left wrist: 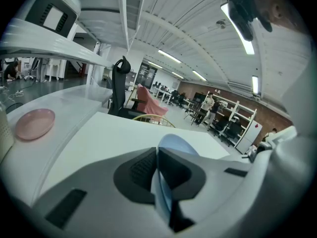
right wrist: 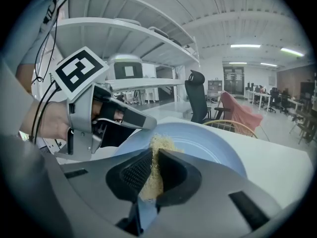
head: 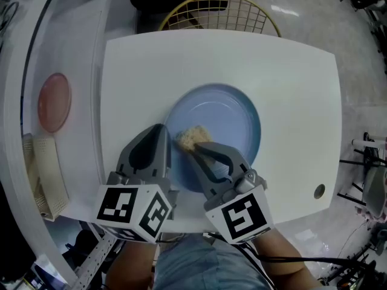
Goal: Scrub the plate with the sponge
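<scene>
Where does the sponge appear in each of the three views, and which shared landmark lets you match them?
Head view: centre; the sponge sits on the blue plate, at the right claw's tip.
Left gripper view: not in it; the left claw grips the blue plate's rim.
Right gripper view: lower centre; the sponge is pinched between the right claw's jaws.
Shared landmark: the blue plate, in all three.

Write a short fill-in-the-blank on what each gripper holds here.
1. The right gripper is shut on the ____.
2. The left gripper clamps the rim of the plate, whose colour is ____.
3. The pink dish lies off the table, on the person's ____ side.
Missing words: sponge; blue; left.
</scene>
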